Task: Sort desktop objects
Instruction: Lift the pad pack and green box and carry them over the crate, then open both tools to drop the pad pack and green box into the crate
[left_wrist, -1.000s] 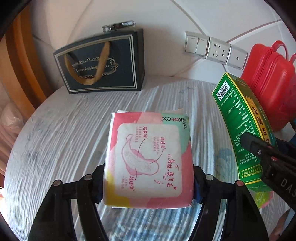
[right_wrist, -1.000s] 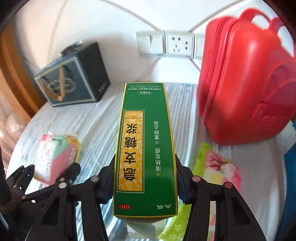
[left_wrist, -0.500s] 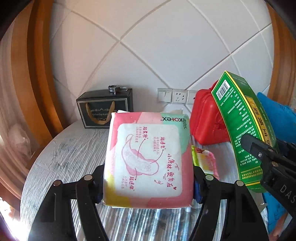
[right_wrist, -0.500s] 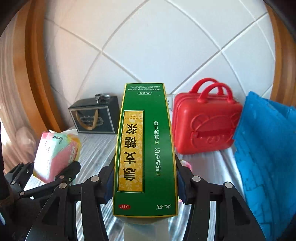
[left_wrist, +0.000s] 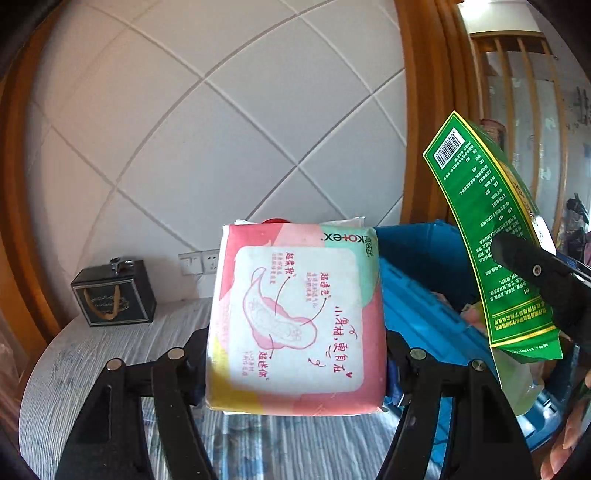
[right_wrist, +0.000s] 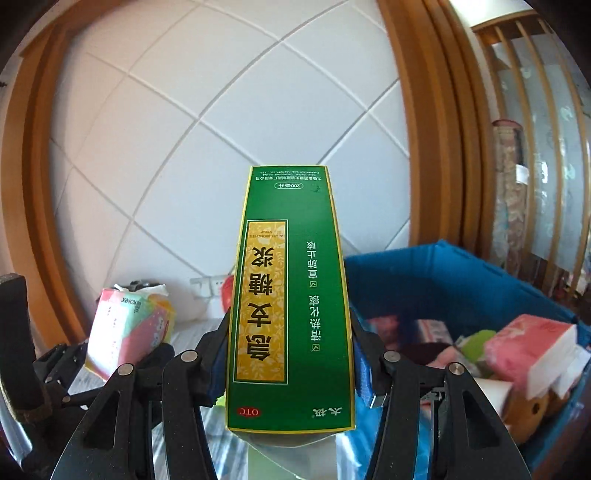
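Item 1: soft plastic Kotex pad pack, frame centre, clamped between left gripper fingers. Item 2: rigid green syrup carton, long axis pointing away, clamped by right gripper. Blue fabric bin, lower right, nearer right gripper; grey table lower left.

1. Two hand-held grippers: the left hand-held gripper and the right hand-held gripper.
2. One pink pad pack.
3. One green box.
4. One blue bin with many small packs inside, too jumbled to count.
5. One dark gift bag.
6. One round desk.
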